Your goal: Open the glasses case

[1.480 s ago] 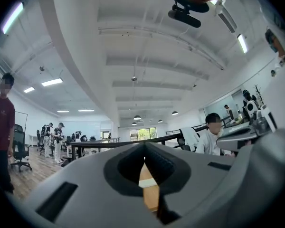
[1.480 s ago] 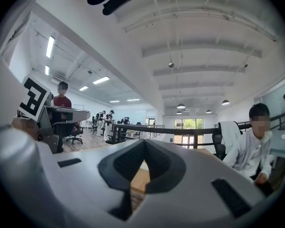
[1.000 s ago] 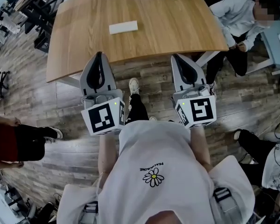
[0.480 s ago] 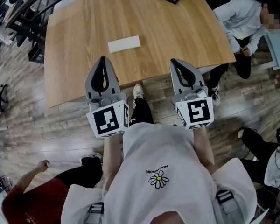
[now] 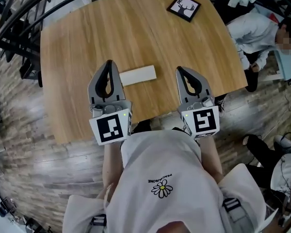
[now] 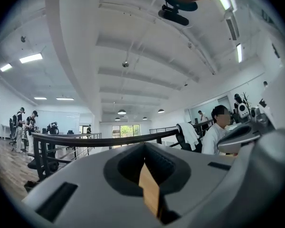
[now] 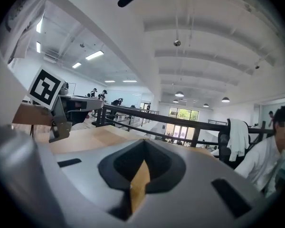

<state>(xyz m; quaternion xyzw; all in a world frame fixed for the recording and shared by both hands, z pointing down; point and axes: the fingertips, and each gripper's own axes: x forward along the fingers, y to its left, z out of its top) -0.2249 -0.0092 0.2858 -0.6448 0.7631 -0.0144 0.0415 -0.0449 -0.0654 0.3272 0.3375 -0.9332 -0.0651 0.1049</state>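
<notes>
Head view puts the glasses case at centre frame on the wooden table, between my two grippers. Its left end sits just beside the left gripper, with the right gripper a little apart. Both claws are closed tip to tip — nothing held in either.

We see the left gripper and right gripper side by side over the near edge of the wooden table, both pointing away from us, each with its jaws drawn together at the tip. Between them lies the white glasses case, shut, with its left end hidden behind the left gripper. A framed deer picture sits at the far right of the table. Beyond the right edge is a seated person. Nearest to us is our white daisy shirt.
</notes>
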